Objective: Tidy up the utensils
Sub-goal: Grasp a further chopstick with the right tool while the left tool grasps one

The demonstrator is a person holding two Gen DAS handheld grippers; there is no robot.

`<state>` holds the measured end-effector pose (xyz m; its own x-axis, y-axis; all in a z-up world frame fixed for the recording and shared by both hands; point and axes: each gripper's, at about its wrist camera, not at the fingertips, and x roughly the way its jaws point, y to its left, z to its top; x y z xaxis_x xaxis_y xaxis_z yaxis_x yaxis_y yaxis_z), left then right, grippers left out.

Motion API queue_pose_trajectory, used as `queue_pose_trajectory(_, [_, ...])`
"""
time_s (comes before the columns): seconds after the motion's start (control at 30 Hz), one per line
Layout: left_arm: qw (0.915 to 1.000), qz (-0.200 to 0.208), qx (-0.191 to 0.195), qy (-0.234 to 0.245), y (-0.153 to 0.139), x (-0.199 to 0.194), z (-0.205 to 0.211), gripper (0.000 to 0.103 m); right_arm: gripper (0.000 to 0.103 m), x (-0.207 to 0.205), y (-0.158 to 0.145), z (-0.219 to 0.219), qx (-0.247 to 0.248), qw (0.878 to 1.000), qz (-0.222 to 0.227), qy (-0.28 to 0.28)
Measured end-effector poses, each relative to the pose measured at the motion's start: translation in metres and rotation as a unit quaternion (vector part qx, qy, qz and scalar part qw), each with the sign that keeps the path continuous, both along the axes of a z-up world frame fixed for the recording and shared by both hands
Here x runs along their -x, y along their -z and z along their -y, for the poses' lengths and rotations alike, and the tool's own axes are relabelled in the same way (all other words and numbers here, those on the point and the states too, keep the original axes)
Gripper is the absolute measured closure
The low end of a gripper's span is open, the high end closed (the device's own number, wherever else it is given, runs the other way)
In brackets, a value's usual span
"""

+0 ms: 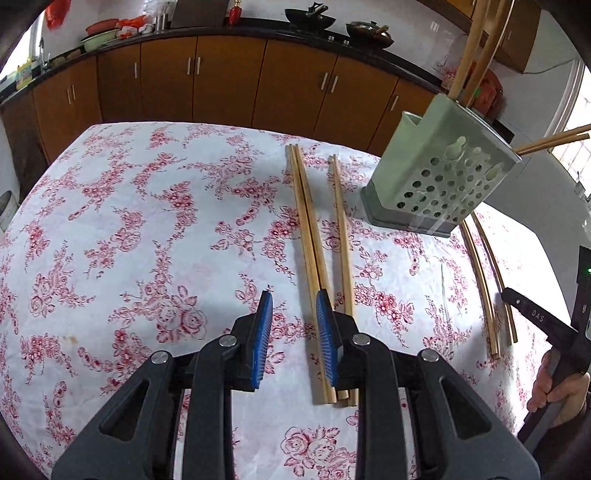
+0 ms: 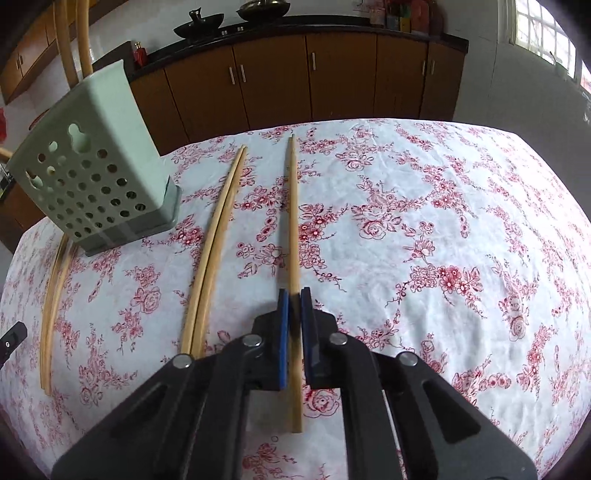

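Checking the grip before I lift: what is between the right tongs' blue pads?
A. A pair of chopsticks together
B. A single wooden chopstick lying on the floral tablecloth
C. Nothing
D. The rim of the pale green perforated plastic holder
B: in the right wrist view the right tongs are closed on one single wooden chopstick that runs between the blue pads, with the pair of chopsticks lying apart beside it.

A table under a white tablecloth [image 2: 424, 206] printed with red roses filled the foreground. Beyond it ran brown wooden base cabinets [image 2: 310, 85] with metal handles, topped by a dark countertop [image 1: 236, 31]. Two black woks [image 1: 309, 18] sat on that countertop against a white wall. Right of the cabinets, daylight came through a paned window [image 2: 543, 37].
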<state>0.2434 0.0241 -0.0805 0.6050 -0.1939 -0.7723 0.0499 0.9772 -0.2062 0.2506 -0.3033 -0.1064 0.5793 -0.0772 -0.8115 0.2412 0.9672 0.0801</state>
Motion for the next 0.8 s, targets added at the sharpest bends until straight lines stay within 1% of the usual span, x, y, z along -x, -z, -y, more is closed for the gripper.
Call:
queue_pose_trajectory(0.1, [0.9999, -0.009, -0.001, 0.009, 0.008, -0.004, 0.009, 0.080, 0.095, 0.002, 0.000, -0.005, 0.020, 1.000, 0.003, -0.009])
queue_pose_trajectory(0.17, [0.9997, -0.014, -0.015, 0.012, 0.012, -0.007, 0.015, 0.084, 0.095, 0.003, 0.000, -0.006, 0.023, 1.000, 0.004, -0.011])
queue_pose_trajectory(0.27, [0.9991, -0.010, -0.035, 0.020, 0.014, -0.008, 0.024, 0.087, 0.095, 0.003, -0.001, -0.007, 0.020, 1.000, 0.004, -0.012])
queue_pose_trajectory(0.33, [0.9982, -0.008, -0.057, 0.018, 0.015, -0.008, 0.028, 0.093, 0.095, 0.002, -0.001, -0.006, 0.023, 1.000, 0.005, -0.013])
queue_pose_trajectory(0.37, [0.9978, -0.006, -0.064, 0.014, 0.016, -0.009, 0.029, 0.095, 0.095, 0.002, -0.001, -0.007, 0.026, 1.000, 0.005, -0.014])
queue_pose_trajectory(0.43, [0.9977, -0.006, -0.068, 0.001, 0.016, -0.012, 0.028, 0.095, 0.095, 0.003, 0.000, -0.008, 0.031, 0.999, 0.005, -0.015])
queue_pose_trajectory(0.53, [0.9966, -0.006, -0.078, -0.028, 0.016, -0.020, 0.020, 0.095, 0.095, 0.001, 0.002, -0.011, 0.037, 0.999, 0.006, -0.020])
queue_pose_trajectory(0.6, [0.9945, -0.004, -0.091, -0.051, 0.015, -0.026, 0.010, 0.095, 0.095, 0.003, 0.002, -0.012, 0.040, 0.999, 0.008, -0.026])
queue_pose_trajectory(0.7, [0.9932, -0.005, -0.087, -0.077, 0.015, -0.031, -0.010, 0.095, 0.095, 0.011, 0.002, -0.008, 0.037, 0.999, 0.010, -0.025])
queue_pose_trajectory(0.77, [0.9935, -0.005, -0.080, -0.081, 0.014, -0.029, -0.022, 0.095, 0.095, 0.016, 0.002, -0.003, 0.042, 0.999, 0.014, -0.018])
queue_pose_trajectory(0.8, [0.9944, -0.003, -0.074, -0.075, 0.015, -0.028, -0.025, 0.095, 0.095, 0.018, 0.003, -0.001, 0.044, 0.999, 0.015, -0.014])
